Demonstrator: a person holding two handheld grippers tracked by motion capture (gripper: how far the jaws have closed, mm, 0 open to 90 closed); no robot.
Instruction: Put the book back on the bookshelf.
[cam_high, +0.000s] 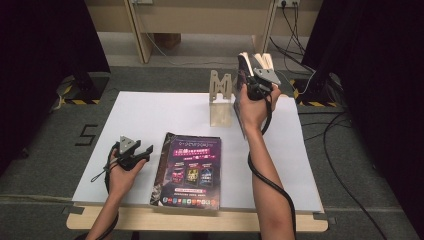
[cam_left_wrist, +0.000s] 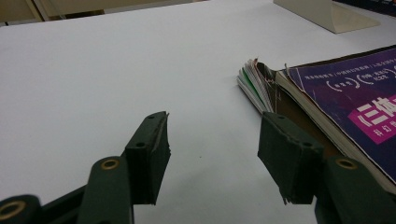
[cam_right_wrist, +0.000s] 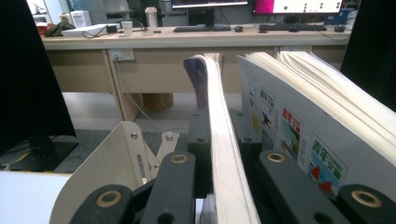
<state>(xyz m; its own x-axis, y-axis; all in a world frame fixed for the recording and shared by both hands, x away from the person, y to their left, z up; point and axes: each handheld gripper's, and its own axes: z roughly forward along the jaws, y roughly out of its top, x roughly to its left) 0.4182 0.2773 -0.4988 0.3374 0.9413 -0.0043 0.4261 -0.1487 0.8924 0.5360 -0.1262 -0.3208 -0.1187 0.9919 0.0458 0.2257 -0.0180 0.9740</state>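
A flat stack of magazines (cam_high: 192, 170) with a purple cover (cam_left_wrist: 355, 102) lies near the table's front edge. My left gripper (cam_high: 145, 153) rests just left of it, jaws open (cam_left_wrist: 212, 140) with bare table between them. At the back, my right gripper (cam_high: 251, 75) is shut on the top edge of an upright magazine (cam_right_wrist: 219, 93), which stands right of a beige bookend (cam_high: 220, 97). A second upright magazine (cam_right_wrist: 289, 126) with fanned pages leans just to the right of the held one.
A white sheet (cam_high: 150, 110) covers the table. The bookend (cam_right_wrist: 116, 158) is left of the held magazine. Beyond the table are a wooden desk frame (cam_high: 145, 30), black curtains and floor cables (cam_high: 345, 165).
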